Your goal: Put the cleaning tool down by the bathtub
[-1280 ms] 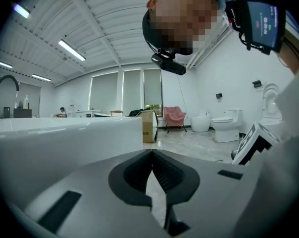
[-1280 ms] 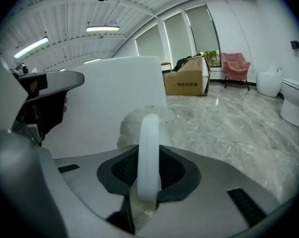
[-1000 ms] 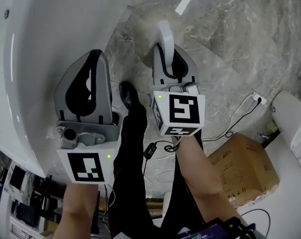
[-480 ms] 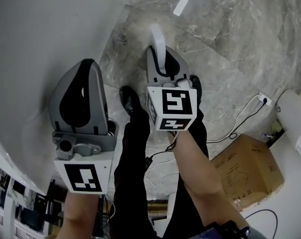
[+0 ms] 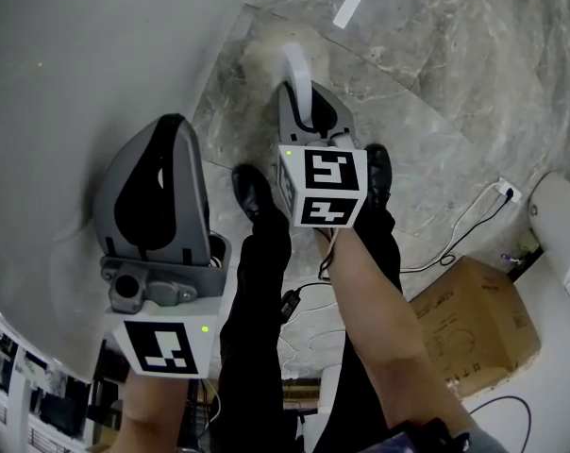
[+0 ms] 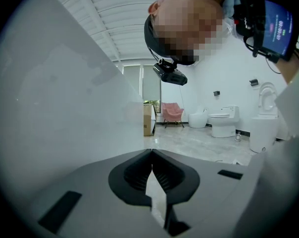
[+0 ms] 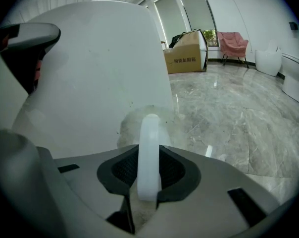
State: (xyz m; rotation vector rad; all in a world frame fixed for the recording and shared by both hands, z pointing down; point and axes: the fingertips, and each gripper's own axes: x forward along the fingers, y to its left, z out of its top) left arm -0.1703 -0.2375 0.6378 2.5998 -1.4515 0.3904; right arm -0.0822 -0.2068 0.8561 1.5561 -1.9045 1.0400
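Observation:
My right gripper (image 5: 305, 91) is shut on the white curved handle (image 7: 149, 152) of the cleaning tool. The handle (image 5: 297, 69) sticks out past the jaws, towards the floor. The tool's pale fuzzy head (image 7: 139, 123) lies just beyond, at the foot of the white bathtub (image 7: 90, 68); I cannot tell whether it touches the floor. The same head (image 5: 263, 57) shows faintly in the head view, by the tub wall (image 5: 87, 83). My left gripper (image 5: 175, 123) hangs beside that wall; its jaws (image 6: 152, 155) meet at the tips with nothing between them.
A person's two black shoes (image 5: 252, 192) stand on the grey marble floor (image 5: 436, 83) right behind the grippers. A cardboard box (image 5: 474, 328), a cable and floor socket (image 5: 505, 193) lie to the right. Toilets (image 6: 226, 120) and a pink chair (image 6: 173, 111) stand far off.
Both grippers have sunk lower alongside the tub wall, and the tub's rim has left the head view. The right gripper still holds the handle, with the fuzzy head now showing by the tub's foot.

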